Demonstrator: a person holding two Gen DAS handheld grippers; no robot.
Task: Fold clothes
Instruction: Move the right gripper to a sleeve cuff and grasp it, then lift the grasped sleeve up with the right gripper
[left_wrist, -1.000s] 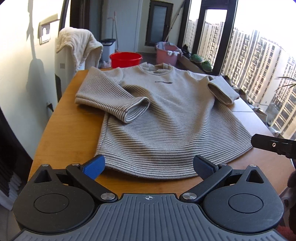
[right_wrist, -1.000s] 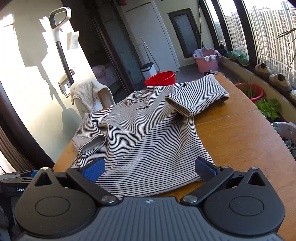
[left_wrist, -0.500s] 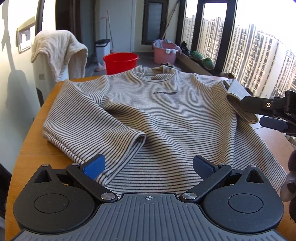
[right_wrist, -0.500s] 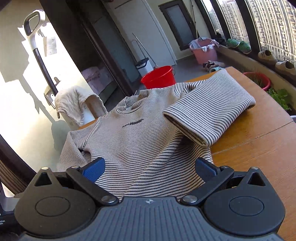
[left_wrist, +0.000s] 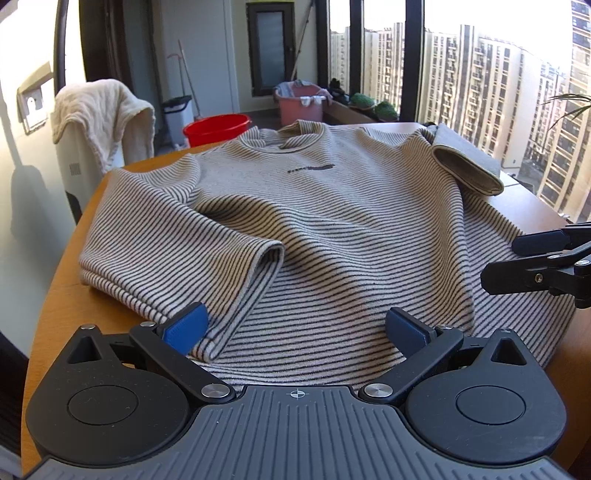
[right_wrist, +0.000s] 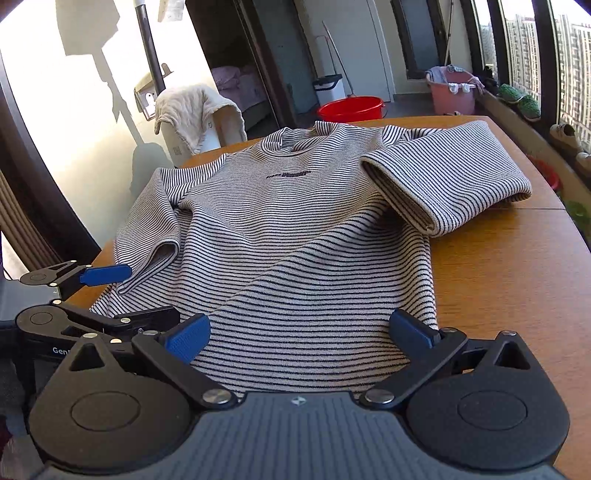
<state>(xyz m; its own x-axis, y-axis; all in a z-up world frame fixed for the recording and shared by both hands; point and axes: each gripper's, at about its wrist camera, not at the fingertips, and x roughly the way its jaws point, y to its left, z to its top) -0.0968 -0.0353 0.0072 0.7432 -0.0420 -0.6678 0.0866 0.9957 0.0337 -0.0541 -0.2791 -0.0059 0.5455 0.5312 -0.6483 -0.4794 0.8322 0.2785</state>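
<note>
Pink tub (left_wrist: 300, 103): upper centre, holds laundry.
Red basin (left_wrist: 218, 128): contents hidden.
Left gripper (left_wrist: 295, 328): fingers wide, empty, over striped sweater (left_wrist: 332, 229).
Right gripper (right_wrist: 301, 332): fingers wide, empty.

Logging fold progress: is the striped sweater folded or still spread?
Mostly spread: the striped sweater lies face-up on the table, only both sleeves turned inward.

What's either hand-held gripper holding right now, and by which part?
Nothing. The left hand-held gripper and right hand-held gripper are both open over the hem end of the striped sweater, which lies flat on the table.
</note>
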